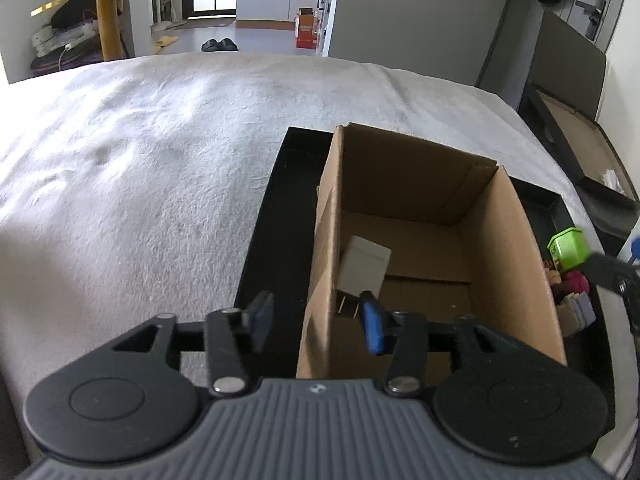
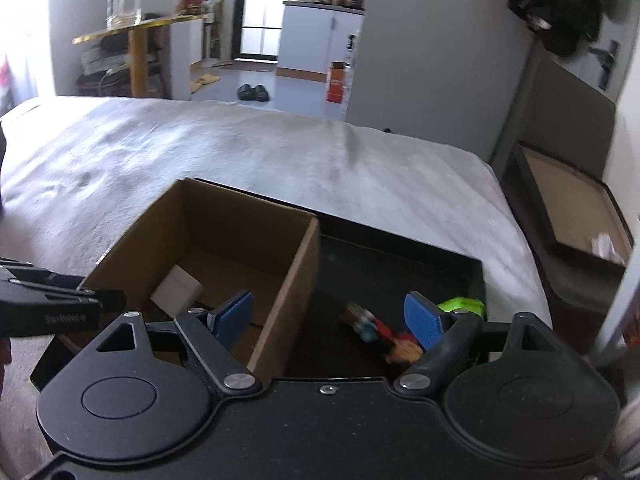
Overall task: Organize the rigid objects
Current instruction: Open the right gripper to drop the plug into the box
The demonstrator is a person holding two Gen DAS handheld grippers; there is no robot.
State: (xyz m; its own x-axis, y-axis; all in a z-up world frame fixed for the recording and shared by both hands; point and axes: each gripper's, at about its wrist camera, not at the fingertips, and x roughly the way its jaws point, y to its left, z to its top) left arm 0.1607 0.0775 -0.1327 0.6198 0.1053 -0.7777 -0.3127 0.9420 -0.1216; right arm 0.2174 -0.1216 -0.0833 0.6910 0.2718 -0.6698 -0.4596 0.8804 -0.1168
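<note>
The left gripper [image 1: 316, 320] is hanging half open and empty above the cardboard box [image 1: 504, 248], where the white block [image 1: 366, 266] is lying; the right gripper [image 2: 332, 318], wide open and empty, is hovering near the toys [image 2: 380, 334].

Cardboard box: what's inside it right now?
The cardboard box holds one small white block, leaning against its left wall on the brown floor. The near corner of the floor is hidden behind the hand-held gripper in both views.

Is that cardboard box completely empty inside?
No, a small white box lies tilted on the floor of the cardboard box, near its left wall.
</note>
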